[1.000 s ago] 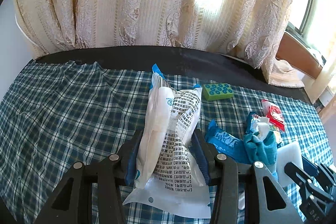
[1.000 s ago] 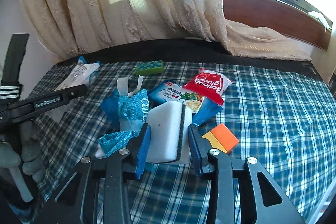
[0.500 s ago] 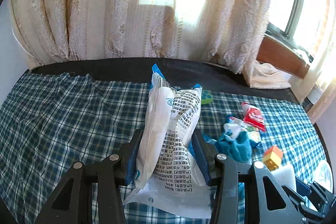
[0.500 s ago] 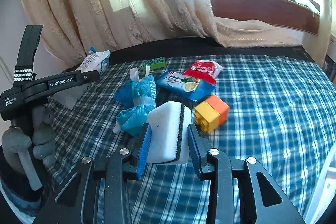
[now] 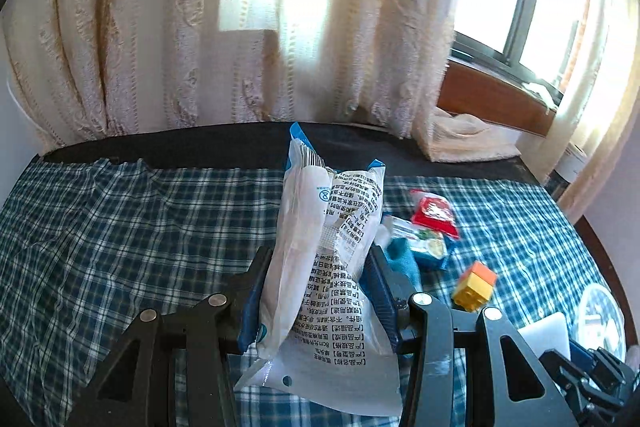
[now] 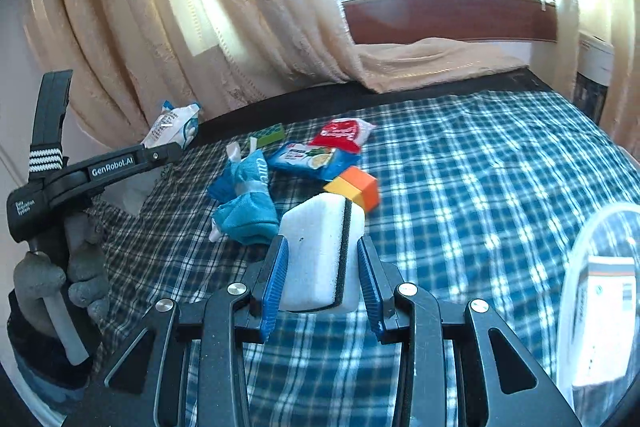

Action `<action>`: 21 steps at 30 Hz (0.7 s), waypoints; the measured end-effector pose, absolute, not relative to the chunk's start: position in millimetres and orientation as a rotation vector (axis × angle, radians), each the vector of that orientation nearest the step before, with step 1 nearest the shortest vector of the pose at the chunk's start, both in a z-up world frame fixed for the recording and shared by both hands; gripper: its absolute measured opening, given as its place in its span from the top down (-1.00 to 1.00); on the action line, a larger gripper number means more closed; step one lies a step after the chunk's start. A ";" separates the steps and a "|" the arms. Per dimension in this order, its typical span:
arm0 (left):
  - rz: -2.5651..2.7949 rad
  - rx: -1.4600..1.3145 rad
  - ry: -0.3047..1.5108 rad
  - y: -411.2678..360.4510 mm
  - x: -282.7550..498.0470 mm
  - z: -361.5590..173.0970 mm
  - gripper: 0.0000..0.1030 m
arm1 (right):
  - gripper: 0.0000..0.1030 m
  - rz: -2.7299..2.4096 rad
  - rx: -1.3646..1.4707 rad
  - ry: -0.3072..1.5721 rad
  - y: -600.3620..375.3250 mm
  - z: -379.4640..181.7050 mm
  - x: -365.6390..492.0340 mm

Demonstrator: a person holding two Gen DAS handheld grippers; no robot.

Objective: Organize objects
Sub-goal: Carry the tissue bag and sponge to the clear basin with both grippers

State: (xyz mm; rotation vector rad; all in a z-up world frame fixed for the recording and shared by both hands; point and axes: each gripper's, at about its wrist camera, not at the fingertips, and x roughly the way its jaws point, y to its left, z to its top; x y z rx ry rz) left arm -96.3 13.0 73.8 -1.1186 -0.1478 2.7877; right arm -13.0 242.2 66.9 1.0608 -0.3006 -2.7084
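Observation:
My left gripper (image 5: 318, 259) is shut on a white plastic packet (image 5: 332, 259) printed with black text, held upright above the plaid cloth. The same packet (image 6: 170, 125) shows at the left of the right wrist view, in the left gripper (image 6: 160, 151) held by a gloved hand (image 6: 60, 279). My right gripper (image 6: 322, 247) is shut on a white sponge with a black layer (image 6: 320, 251). On the cloth lie a teal cloth bundle (image 6: 246, 207), an orange-yellow block (image 6: 356, 187), a blue snack pack (image 6: 312, 159), a red packet (image 6: 340, 133) and a green sponge (image 6: 270, 135).
A clear round container (image 6: 600, 299) stands at the right edge of the right wrist view. The blue plaid cloth (image 6: 480, 167) covers a dark table, with curtains (image 5: 200, 27) and a wooden window sill (image 6: 440, 19) behind.
Both views have swung right and pulled back from the pile. The block came into sight, the container entered at the right edge, and the green sponge left the left wrist view. Both grips are unchanged.

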 end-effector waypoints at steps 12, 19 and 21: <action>2.716 -1.090 -0.061 46.2 -78.1 74.2 0.03 | 0.29 -2.817 1.021 -0.419 290.5 77.4 29.3; 2.667 -1.095 -0.018 63.4 -67.3 70.0 0.03 | 0.29 -2.904 0.989 -0.512 331.5 81.6 58.1; 2.654 -1.098 0.003 69.4 -63.6 68.0 0.03 | 0.29 -2.922 0.983 -0.541 342.7 81.4 65.4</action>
